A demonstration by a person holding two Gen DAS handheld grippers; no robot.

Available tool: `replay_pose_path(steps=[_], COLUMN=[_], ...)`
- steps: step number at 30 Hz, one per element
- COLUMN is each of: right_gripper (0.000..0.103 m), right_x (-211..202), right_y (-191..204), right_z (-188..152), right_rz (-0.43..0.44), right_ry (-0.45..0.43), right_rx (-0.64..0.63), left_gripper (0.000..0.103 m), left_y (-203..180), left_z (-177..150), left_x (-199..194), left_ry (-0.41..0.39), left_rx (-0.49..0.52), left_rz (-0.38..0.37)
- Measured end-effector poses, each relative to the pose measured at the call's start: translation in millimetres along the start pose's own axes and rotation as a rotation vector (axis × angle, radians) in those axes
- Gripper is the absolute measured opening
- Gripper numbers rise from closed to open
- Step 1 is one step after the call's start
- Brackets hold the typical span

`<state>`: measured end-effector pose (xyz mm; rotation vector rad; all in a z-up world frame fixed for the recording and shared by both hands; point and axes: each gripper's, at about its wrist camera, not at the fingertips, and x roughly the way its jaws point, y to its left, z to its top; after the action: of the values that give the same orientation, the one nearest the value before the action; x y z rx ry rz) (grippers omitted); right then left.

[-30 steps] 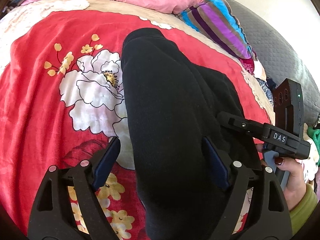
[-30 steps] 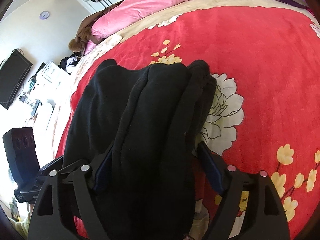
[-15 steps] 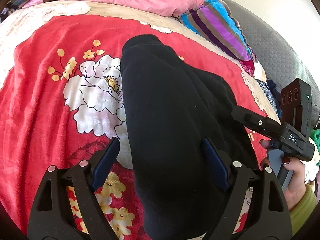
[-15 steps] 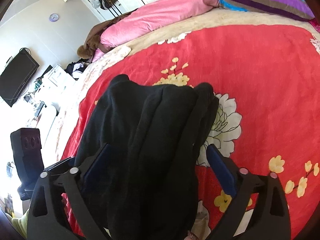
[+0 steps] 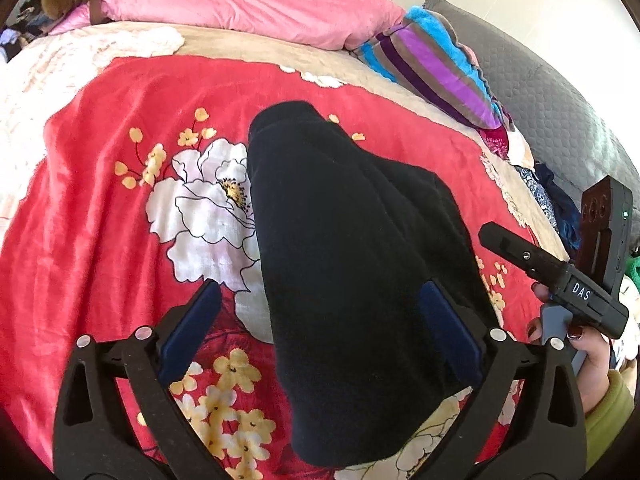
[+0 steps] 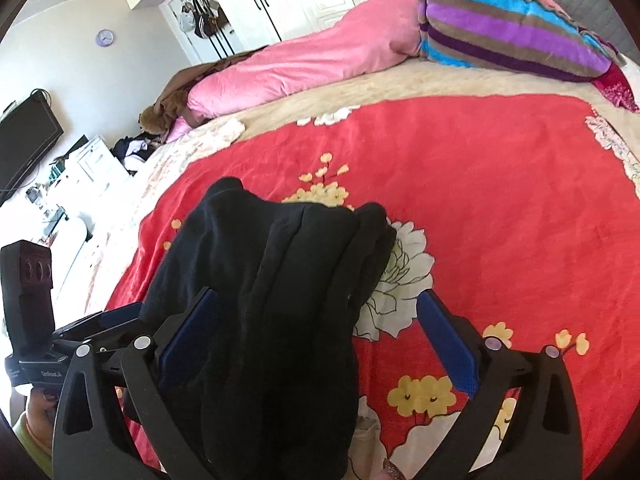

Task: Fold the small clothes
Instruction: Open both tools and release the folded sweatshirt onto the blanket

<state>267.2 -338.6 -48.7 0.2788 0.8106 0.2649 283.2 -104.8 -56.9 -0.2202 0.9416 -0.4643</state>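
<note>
A black fleece garment (image 5: 352, 264) lies folded in a long thick bundle on the red floral blanket (image 5: 100, 208). It also shows in the right wrist view (image 6: 280, 300), with several layered folds. My left gripper (image 5: 320, 320) is open and empty, raised above the garment's near end. My right gripper (image 6: 316, 328) is open and empty too, above the garment from the other side. The right gripper's body (image 5: 568, 280) shows at the right of the left wrist view; the left gripper's body (image 6: 32, 320) shows at the left of the right wrist view.
A pink duvet (image 5: 240, 8) and a striped purple-blue pillow (image 5: 436, 68) lie at the head of the bed. A grey quilted headboard (image 5: 560, 112) and loose clothes (image 5: 552, 204) are to the right. A TV (image 6: 24, 140) and white furniture stand beyond the bed's left edge.
Both grippers have drawn back and up from the garment, which now looks smaller and lies still on the blanket. Both have stayed open.
</note>
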Motion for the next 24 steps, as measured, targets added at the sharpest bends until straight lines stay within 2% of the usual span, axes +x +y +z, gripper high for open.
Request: replay_pose_path(steps=[18,24], right_gripper=[0.099,0.099], right_x=[-36,-58], right_y=[9,23], right_z=[8,6], right_rz=[-0.005,-0.035], right_ry=[-0.137,-0.196], right_rx=[-0.023,-0.084], left_gripper=[0.094,0.094], left_y=[-11,-20], left_z=[3,1], left_x=[-35,-53], left_ry=[-0.099,-0.141], left_rx=[0.026,0.043], left_rz=[0.073,0.105])
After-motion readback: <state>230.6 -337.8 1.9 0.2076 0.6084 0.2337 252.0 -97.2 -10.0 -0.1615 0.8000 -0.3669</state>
